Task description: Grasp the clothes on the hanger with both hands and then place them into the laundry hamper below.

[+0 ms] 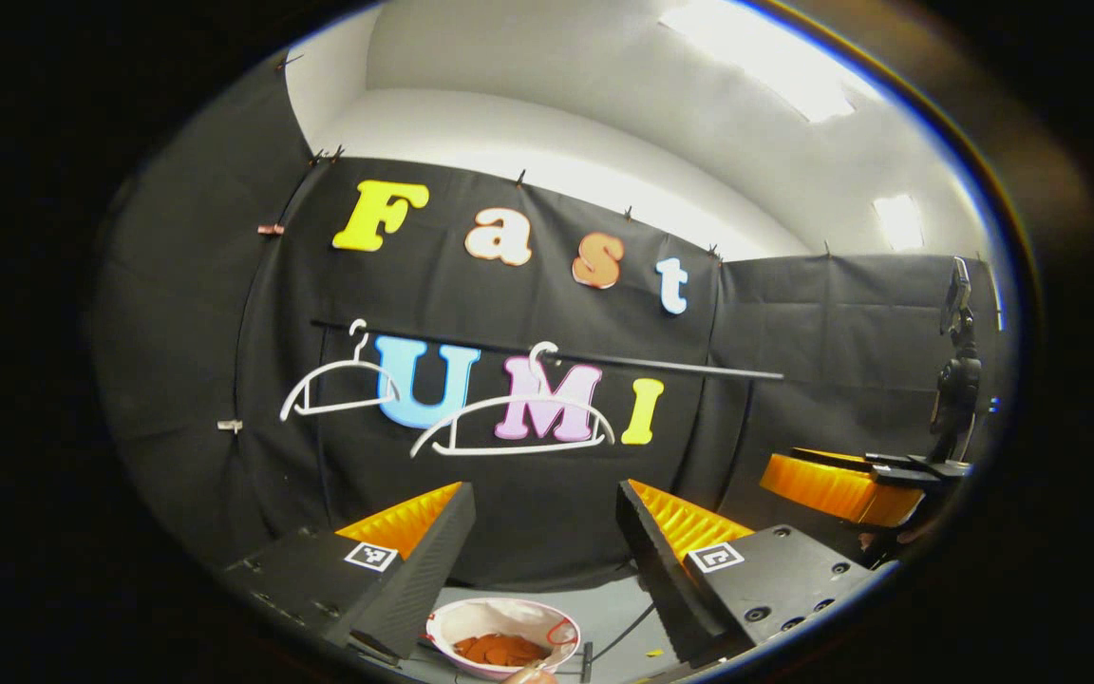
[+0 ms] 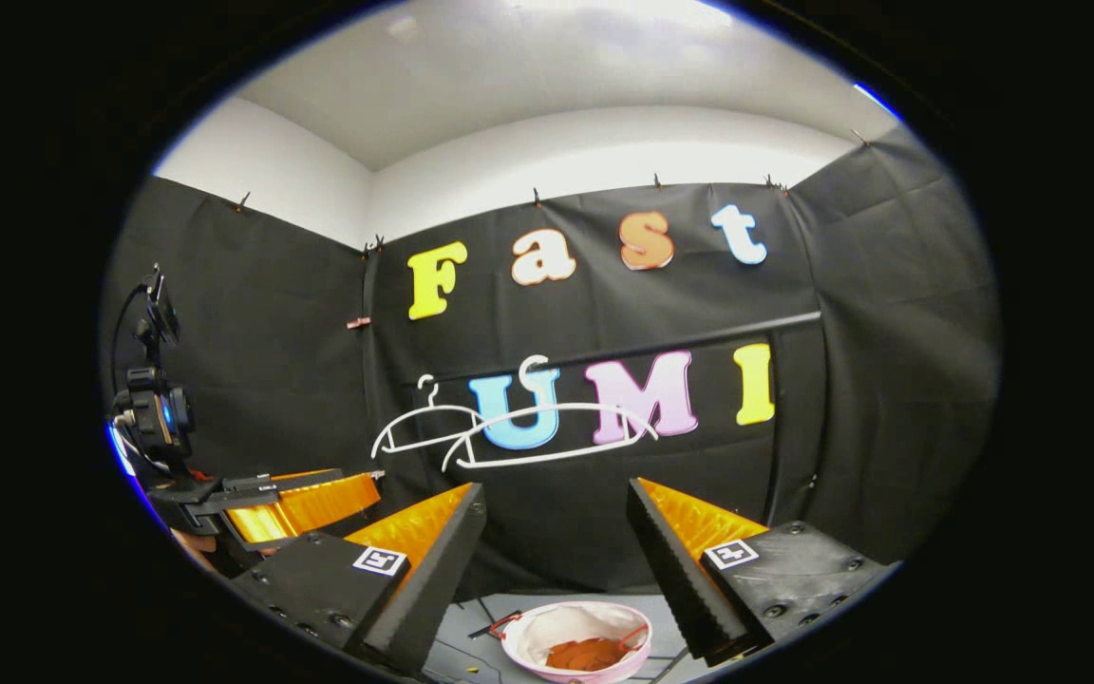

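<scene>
both grippers are held up facing the far wall, well above the floor. the left gripper (image 1: 544,532) has its fingers spread wide with nothing between them, and the right gripper (image 2: 556,532) is spread the same way, also empty. in the left gripper view the right one appears again at the right edge, and in the right gripper view the left one appears at the left edge.

on the far black rail (image 1: 547,353) hang two white hangers, a left hanger (image 1: 338,385) and a nearer, larger hanger (image 1: 512,418); both are bare. the orange-brown clothing (image 2: 588,654) lies bunched in the laundry hamper (image 2: 518,638), a round pink-rimmed tub with a pale lining standing on the floor below, near and between the fingers in both views.

judging by its crumpled heap, the cloth is light, soft and limp, not fragile and not slippery. it would sag from any single pinch, so a fold near each side is the place to grip. with the hangers bare, the task looks finished.
</scene>
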`<state>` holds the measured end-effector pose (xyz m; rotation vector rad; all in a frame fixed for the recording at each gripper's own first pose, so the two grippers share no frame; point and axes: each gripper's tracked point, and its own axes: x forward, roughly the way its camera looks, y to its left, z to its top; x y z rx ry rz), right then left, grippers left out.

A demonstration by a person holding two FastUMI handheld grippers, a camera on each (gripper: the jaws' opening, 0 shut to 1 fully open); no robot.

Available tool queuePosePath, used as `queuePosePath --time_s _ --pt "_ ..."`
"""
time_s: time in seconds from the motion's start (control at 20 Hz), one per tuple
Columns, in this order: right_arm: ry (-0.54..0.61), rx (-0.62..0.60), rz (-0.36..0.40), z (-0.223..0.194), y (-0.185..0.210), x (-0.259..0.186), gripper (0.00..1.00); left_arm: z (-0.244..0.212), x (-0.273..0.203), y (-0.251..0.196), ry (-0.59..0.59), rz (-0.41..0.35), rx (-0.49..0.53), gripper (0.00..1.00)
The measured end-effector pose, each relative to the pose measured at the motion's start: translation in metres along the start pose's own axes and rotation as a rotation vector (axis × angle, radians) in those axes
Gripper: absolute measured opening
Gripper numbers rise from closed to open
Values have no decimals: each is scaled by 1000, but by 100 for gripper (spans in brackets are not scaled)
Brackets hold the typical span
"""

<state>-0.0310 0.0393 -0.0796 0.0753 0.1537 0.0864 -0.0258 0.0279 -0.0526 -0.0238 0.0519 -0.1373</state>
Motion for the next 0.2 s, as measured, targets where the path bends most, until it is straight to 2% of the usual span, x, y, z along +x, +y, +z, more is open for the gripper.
queuePosePath --time_s 0.1,0.2 --pt "-53 -17 -7 20 -7 -9 100 14 0 -16 -32 -12 5 98" --pt "-98 -23 -11 38 -16 -16 100 27 1 -30 -61 -13 6 92"
